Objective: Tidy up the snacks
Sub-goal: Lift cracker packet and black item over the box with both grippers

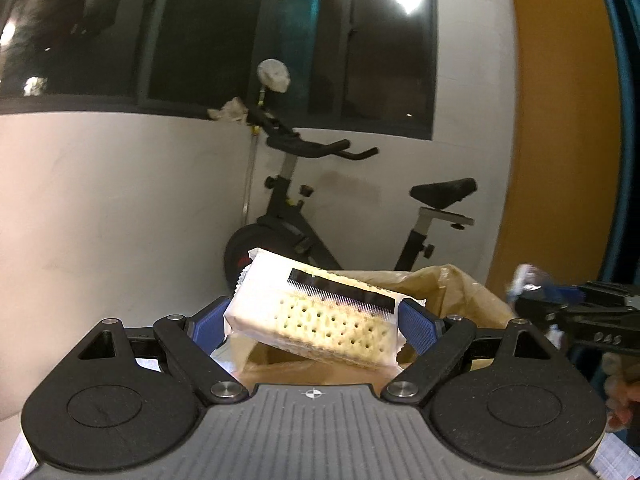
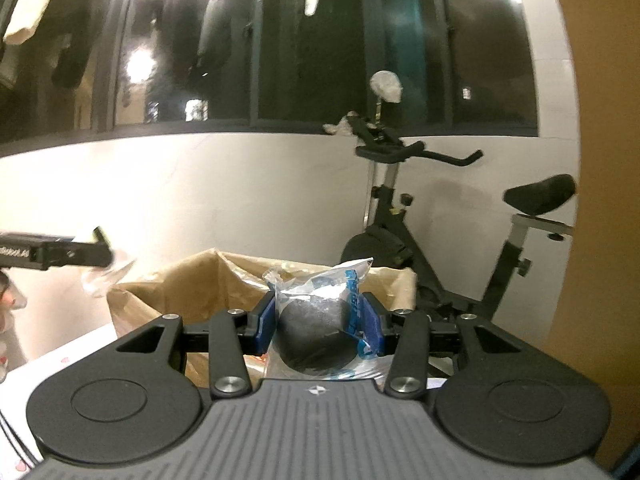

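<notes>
Snacks in transit: the left gripper (image 1: 316, 318) clamps a white cracker packet (image 1: 320, 314) across its long side, its blue ribbed pads (image 1: 418, 326) pressing the two short ends, while the right gripper (image 2: 319, 325) is closed on a clear plastic pouch with blue print (image 2: 320, 312) holding a round, dark, matte cake or cookie. Both packets hang in the air just above the open mouth of a brown paper bag (image 1: 448, 292), a position that suggests the bag is where the snacks are being gathered. The cracker packet sits tilted, one corner higher than the other, its rigid block shape letting the jaws stand wide; rows of pinholed, pale crackers show through the glossy wrapper, and a black strip runs across its top. The pouch is soft and crinkled, its sealed top edge standing up above the pads, so the narrower grip falls on the firm disc inside. The bag's paper is creased and stiff enough to hold its rim open. Behind stands an exercise bike (image 1: 340, 208) against a white wall below dark windows. The desk under the bag is barely visible.
</notes>
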Demonstrator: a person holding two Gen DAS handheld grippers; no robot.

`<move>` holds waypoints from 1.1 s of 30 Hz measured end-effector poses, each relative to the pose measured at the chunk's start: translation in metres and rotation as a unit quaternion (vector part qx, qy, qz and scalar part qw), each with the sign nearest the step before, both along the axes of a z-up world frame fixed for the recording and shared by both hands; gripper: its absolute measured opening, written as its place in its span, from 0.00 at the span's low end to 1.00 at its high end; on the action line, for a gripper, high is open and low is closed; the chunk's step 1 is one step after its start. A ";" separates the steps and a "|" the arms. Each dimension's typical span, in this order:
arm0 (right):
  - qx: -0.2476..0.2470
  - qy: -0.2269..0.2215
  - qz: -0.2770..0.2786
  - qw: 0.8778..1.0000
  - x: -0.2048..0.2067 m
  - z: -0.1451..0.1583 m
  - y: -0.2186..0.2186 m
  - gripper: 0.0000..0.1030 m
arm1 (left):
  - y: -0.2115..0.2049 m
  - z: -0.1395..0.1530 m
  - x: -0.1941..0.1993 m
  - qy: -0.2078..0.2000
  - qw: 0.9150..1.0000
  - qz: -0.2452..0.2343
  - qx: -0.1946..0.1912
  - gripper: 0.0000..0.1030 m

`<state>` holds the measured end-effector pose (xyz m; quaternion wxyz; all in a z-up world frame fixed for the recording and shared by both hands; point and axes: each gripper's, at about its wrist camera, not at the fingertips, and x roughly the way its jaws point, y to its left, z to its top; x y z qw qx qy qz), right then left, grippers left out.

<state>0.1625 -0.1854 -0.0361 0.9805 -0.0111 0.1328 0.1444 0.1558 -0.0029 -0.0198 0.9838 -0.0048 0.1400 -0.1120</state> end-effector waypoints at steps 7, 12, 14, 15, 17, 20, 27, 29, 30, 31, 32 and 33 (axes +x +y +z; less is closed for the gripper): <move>-0.025 0.019 0.023 0.999 0.028 -0.007 0.020 0.45 | -0.021 -0.001 0.031 0.004 1.000 -0.023 0.015 0.88; -0.015 0.039 0.015 0.999 0.044 -0.014 0.019 0.45 | -0.026 -0.006 0.042 0.011 0.999 -0.026 0.027 0.88; -0.009 0.048 0.010 0.999 0.049 -0.018 0.017 0.45 | -0.028 -0.008 0.047 0.017 0.999 -0.027 0.032 0.88; -0.004 0.052 0.006 0.999 0.052 -0.020 0.016 0.45 | -0.028 -0.010 0.048 0.020 0.999 -0.027 0.034 0.88; 0.006 0.060 0.001 0.998 0.057 -0.022 0.014 0.45 | -0.027 -0.012 0.049 0.027 0.998 -0.028 0.039 0.88; 0.012 0.071 -0.007 0.997 0.062 -0.026 0.012 0.45 | -0.026 -0.017 0.055 0.038 0.998 -0.027 0.037 0.88; 0.013 0.088 -0.025 0.996 0.070 -0.032 0.009 0.45 | -0.026 -0.026 0.063 0.064 0.997 -0.025 0.043 0.88; 0.011 0.091 -0.029 0.995 0.070 -0.034 0.009 0.45 | -0.026 -0.028 0.064 0.068 0.996 -0.026 0.047 0.88; 0.010 0.092 -0.031 0.995 0.070 -0.035 0.009 0.45 | -0.026 -0.028 0.065 0.070 0.996 -0.025 0.049 0.88; 0.009 0.093 -0.033 0.995 0.070 -0.036 0.009 0.45 | -0.026 -0.029 0.066 0.072 0.996 -0.024 0.051 0.88; 0.008 0.095 -0.035 0.995 0.069 -0.036 0.009 0.45 | -0.026 -0.030 0.066 0.074 0.996 -0.023 0.053 0.88; 0.007 0.096 -0.036 0.995 0.069 -0.037 0.010 0.45 | -0.025 -0.031 0.066 0.076 0.995 -0.023 0.054 0.88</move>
